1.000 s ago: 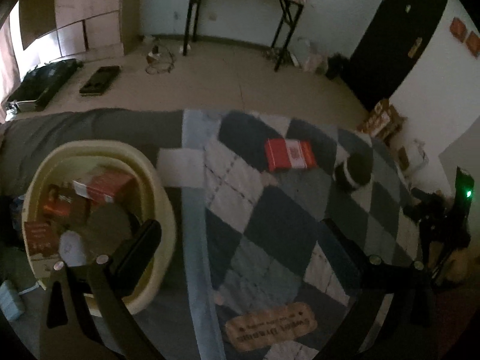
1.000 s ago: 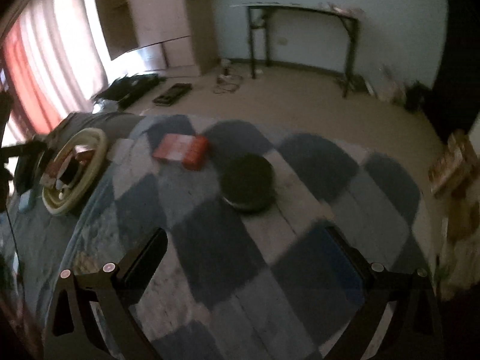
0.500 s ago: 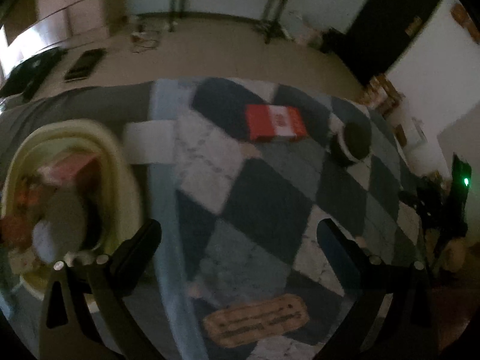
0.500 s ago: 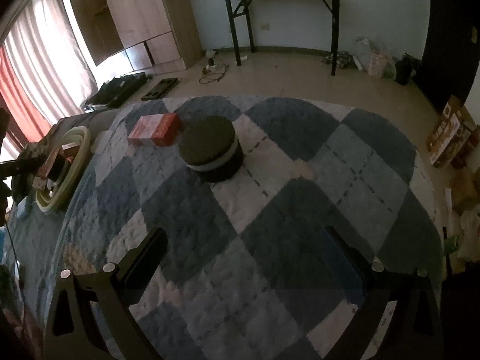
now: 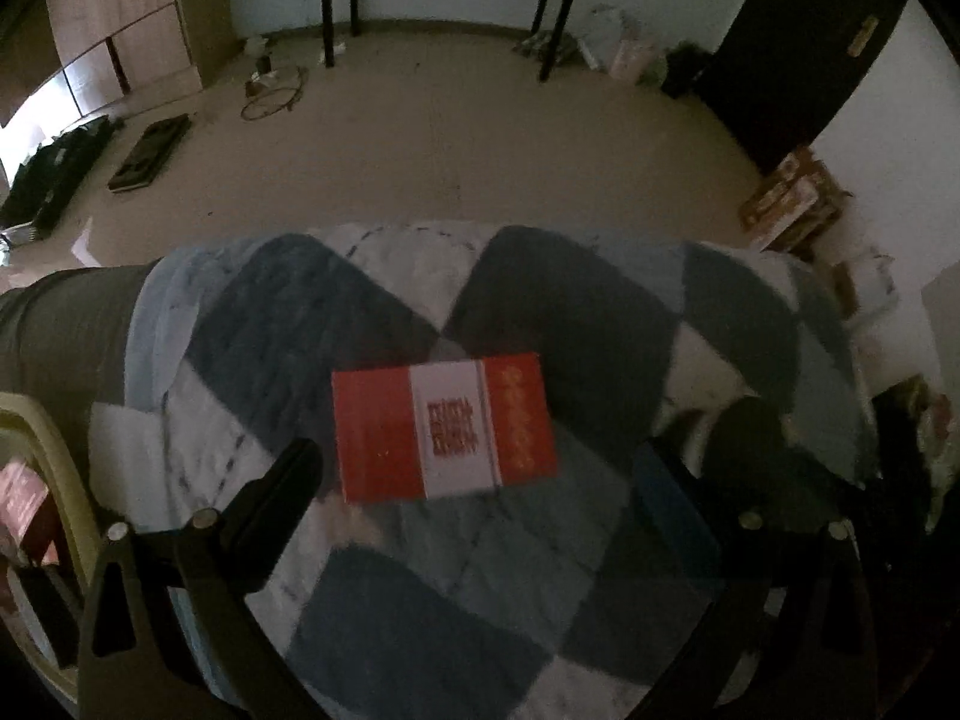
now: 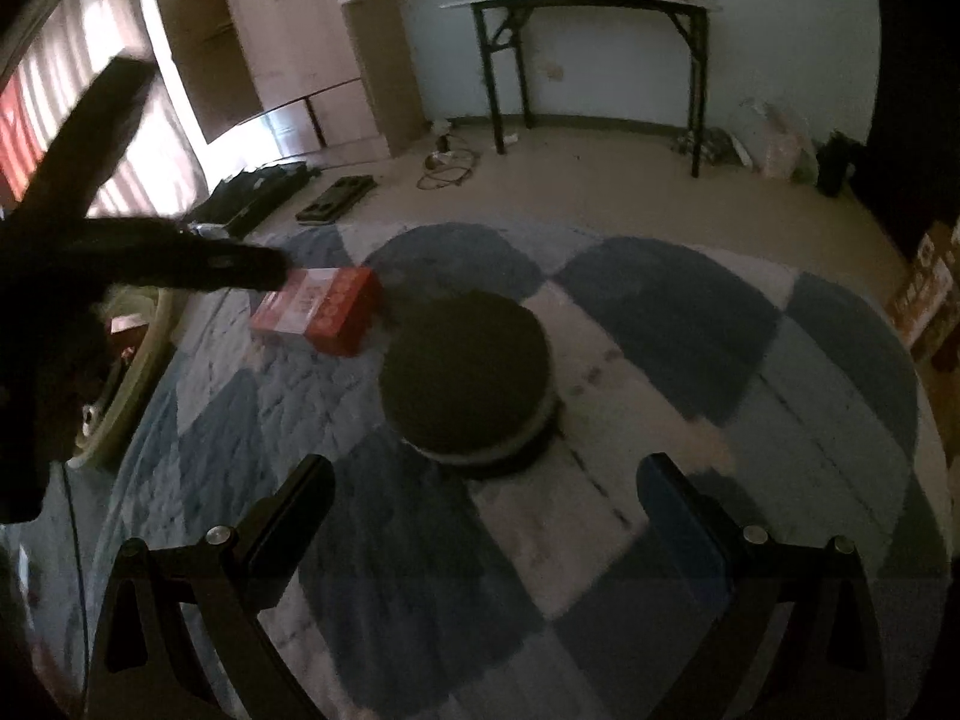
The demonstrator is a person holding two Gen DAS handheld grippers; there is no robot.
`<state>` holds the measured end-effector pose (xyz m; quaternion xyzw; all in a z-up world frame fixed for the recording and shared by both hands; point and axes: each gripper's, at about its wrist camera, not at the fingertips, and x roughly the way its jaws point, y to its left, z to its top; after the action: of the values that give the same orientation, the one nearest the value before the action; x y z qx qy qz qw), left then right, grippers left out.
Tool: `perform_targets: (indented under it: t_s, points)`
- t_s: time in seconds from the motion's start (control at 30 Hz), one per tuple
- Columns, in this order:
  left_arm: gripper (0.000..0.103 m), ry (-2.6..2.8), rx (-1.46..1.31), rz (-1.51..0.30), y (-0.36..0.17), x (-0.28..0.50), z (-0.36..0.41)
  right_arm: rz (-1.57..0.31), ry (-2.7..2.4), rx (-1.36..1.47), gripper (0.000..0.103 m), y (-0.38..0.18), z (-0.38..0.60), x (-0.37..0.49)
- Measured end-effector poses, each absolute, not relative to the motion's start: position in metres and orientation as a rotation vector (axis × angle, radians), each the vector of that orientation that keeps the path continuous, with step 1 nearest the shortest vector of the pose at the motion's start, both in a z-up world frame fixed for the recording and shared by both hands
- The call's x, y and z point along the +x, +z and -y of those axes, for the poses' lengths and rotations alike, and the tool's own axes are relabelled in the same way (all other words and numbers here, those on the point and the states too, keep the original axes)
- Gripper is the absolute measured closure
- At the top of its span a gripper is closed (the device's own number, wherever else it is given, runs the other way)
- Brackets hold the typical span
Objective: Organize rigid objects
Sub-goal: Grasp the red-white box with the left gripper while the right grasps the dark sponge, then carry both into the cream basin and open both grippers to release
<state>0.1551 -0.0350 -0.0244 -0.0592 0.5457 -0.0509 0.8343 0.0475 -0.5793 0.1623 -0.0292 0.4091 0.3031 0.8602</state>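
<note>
Red-and-white box [image 5: 445, 427] on quilt [image 5: 480, 600], print unreadable; round black tin [image 6: 467, 375] just beside it. Left gripper [image 5: 480, 474] and right gripper [image 6: 485, 480] spread wide, empty.

Your bed [image 6: 690, 300] wore a quilt of blue, grey and white diamonds. On it lay a red-and-white box [image 5: 444, 429] near the far edge, a round dark tin with a pale band [image 6: 468, 378] just beside the box, and a cream basin [image 6: 129, 384] at the left edge.

Box [image 6: 316, 310] on quilt [image 6: 660, 324], probably touching tin [image 6: 468, 375] at right
</note>
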Motion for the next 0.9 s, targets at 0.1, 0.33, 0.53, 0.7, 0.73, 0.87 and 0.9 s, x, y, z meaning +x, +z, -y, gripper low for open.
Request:
perform_targets:
  t_s: [0.1, 0.33, 0.53, 0.7, 0.73, 0.87, 0.9]
  points:
    - [0.000, -0.075, -0.179, -1.206, -0.042, 0.163, 0.027, -0.851, 0.672, -0.106, 0.000, 0.155, 0.562, 0.055]
    - [0.000, -0.062, -0.206, -1.242, -0.069, 0.171, 0.030, -0.858, 0.614, -0.128, 0.000, 0.139, 0.538, 0.080]
    - [0.012, -0.049, -0.203, -1.179, -0.066, 0.167, 0.029, -0.852, 0.595, -0.180, 0.036, 0.127, 0.521, 0.093]
    - [0.012, -0.087, -0.233, -1.130, -0.041, 0.152, 0.013, -0.816, 0.617, -0.188, 0.036, 0.138, 0.523, 0.086]
    - [0.012, -0.102, -0.246, -1.107, -0.026, 0.145, 0.004, -0.803, 0.628, -0.185, 0.036, 0.145, 0.523, 0.083]
    - [0.012, -0.109, -0.268, -1.030, 0.024, 0.113, -0.048, -0.743, 0.701, -0.173, 0.036, 0.180, 0.514, 0.071]
    - [0.012, -0.108, -0.264, -1.022, 0.035, 0.103, -0.065, -0.727, 0.724, -0.176, 0.036, 0.189, 0.507, 0.066]
